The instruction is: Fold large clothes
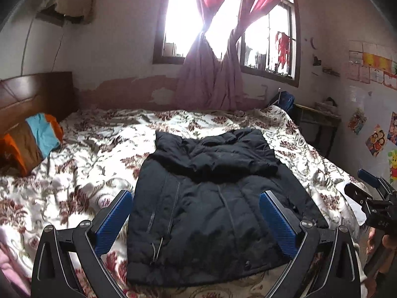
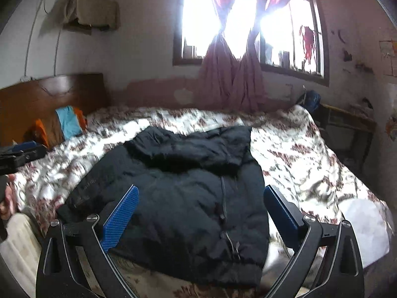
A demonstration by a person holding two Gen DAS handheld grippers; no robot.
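Lying on the floral bedspread [image 1: 82,164] near the front edge of the bed is a black padded jacket [image 1: 206,213], its sleeves folded in over the chest and its hood bunched at the far end, toward the window [image 1: 223,17]; the left gripper [image 1: 196,201] hangs above the jacket's hem with its blue-padded fingers [image 1: 113,223] spread wide apart, holding nothing; the right gripper [image 2: 201,196] hangs over the same garment, its fingers likewise well apart and empty; pink curtains [image 1: 211,74] are knotted in front of the window; an orange, brown and blue pillow [image 1: 32,139] rests against the wooden headboard [image 1: 34,94]; the right wrist view is blurred, so fine detail of the bedspread there cannot be told.
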